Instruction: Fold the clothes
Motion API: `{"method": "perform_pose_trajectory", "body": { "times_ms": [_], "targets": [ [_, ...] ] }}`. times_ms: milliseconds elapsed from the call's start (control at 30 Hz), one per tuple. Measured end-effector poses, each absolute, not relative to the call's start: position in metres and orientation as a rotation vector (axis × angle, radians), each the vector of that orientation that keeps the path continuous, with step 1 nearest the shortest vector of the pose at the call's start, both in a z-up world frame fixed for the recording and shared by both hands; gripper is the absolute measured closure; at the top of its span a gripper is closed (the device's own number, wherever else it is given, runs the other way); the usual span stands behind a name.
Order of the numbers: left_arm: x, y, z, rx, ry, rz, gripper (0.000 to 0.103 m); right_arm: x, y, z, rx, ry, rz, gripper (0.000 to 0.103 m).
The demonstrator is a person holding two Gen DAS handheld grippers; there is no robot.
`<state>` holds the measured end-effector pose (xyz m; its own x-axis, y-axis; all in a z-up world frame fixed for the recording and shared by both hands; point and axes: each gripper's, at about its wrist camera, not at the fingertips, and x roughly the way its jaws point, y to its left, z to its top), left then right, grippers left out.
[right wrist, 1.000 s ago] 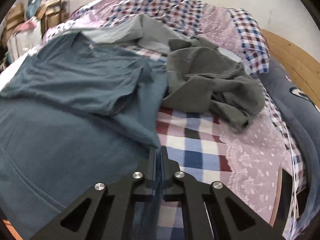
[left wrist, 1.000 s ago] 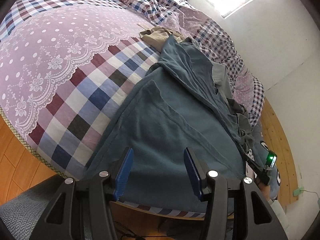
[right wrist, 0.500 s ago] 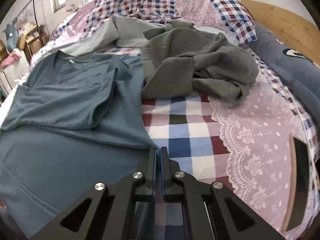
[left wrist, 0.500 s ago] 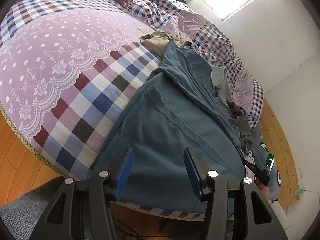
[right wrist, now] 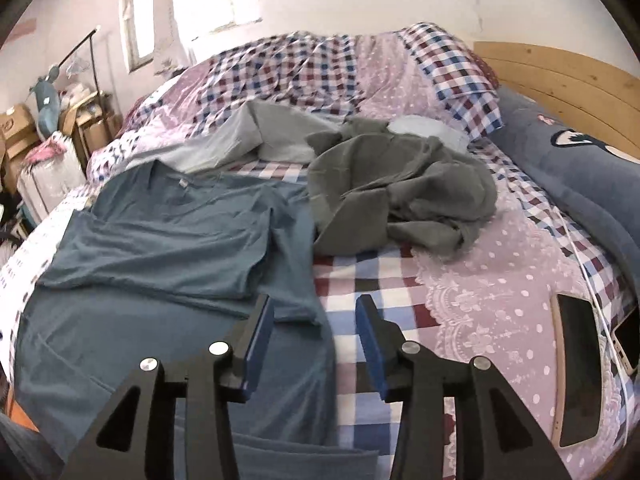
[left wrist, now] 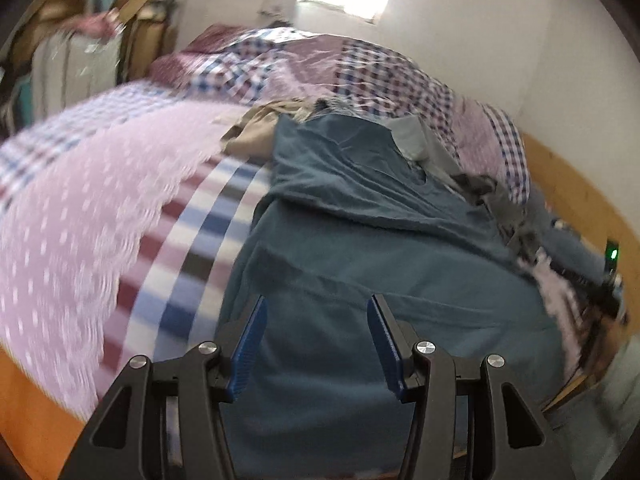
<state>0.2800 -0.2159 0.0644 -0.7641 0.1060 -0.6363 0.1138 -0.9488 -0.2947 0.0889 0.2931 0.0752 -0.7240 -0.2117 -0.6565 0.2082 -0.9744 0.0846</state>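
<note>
- A bed [right wrist: 500,280] fills both views, covered in a checked and lace-dotted purple spread, with a wooden headboard [right wrist: 560,76] at its far right.
- A large teal T-shirt [right wrist: 160,240] lies spread flat on the left half of the bed, collar toward the far side. Its top part is folded down over the body, and its lower edge hangs over the near side of the mattress. In the left wrist view the same T-shirt [left wrist: 360,280] fills the middle; that view is blurred.
- A dark grey garment [right wrist: 400,196] lies crumpled in a heap just right of the T-shirt, touching its edge.
- A pale grey garment [right wrist: 256,136] lies behind both, partly rumpled.
- One tan garment [left wrist: 256,136] sits past the T-shirt's far end in the left wrist view.
- A long blue pillow [right wrist: 580,184] runs along the headboard.
- Two phones [right wrist: 576,372] lie side by side at the bed's right edge.
- The left gripper [left wrist: 316,344] hovers over the T-shirt's lower part, jaws wide apart, holding nothing.
- The right gripper [right wrist: 316,344] hangs over the T-shirt's right edge, jaws wide apart, empty.
</note>
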Motion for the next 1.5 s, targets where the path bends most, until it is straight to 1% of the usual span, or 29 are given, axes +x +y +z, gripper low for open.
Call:
{"method": "perform_pose_trajectory", "body": {
  "times_ms": [200,300,433,500,700,900,967,1000,1100,1167,1267,1333,1467,1500],
  "targets": [
    [0.252,-0.23,0.053,1.101,0.459,-2.916,0.047,0.088,0.28,0.074,1.022,0.02,-2.702,0.058],
    [0.24,-0.241,0.043,1.127,0.477,-2.894,0.047,0.085,0.272,0.073,1.019,0.025,-2.702,0.057],
    [0.234,-0.246,0.039,1.143,0.486,-2.916,0.048,0.079,0.261,0.071,1.029,0.044,-2.7,0.049],
    [0.23,-0.248,0.036,1.153,0.475,-2.921,0.048,0.077,0.256,0.071,1.027,0.043,-2.692,0.048],
    [0.221,-0.254,0.031,1.189,0.557,-2.953,0.048,0.074,0.238,0.07,1.002,0.077,-2.667,0.044],
    [0.22,-0.256,0.033,1.186,0.583,-2.969,0.048,0.074,0.23,0.069,0.988,0.109,-2.673,0.036],
    [0.22,-0.256,0.034,1.178,0.589,-2.975,0.052,0.074,0.23,0.07,0.98,0.11,-2.681,0.032],
    [0.221,-0.255,0.035,1.175,0.584,-2.981,0.055,0.074,0.23,0.07,0.98,0.113,-2.686,0.032],
    [0.224,-0.249,0.038,1.174,0.528,-3.011,0.056,0.073,0.23,0.069,0.997,0.12,-2.695,0.032],
    [0.222,-0.249,0.036,1.186,0.518,-2.991,0.059,0.072,0.229,0.069,0.999,0.122,-2.695,0.032],
    [0.22,-0.25,0.034,1.205,0.504,-2.959,0.06,0.072,0.229,0.069,0.998,0.126,-2.695,0.031],
    [0.219,-0.251,0.032,1.214,0.498,-2.941,0.065,0.072,0.228,0.069,0.998,0.128,-2.696,0.031],
    [0.22,-0.252,0.031,1.214,0.491,-2.943,0.068,0.073,0.229,0.069,0.997,0.134,-2.703,0.031],
    [0.219,-0.251,0.03,1.223,0.483,-2.94,0.072,0.073,0.229,0.069,0.994,0.136,-2.707,0.031]
  ]
}}
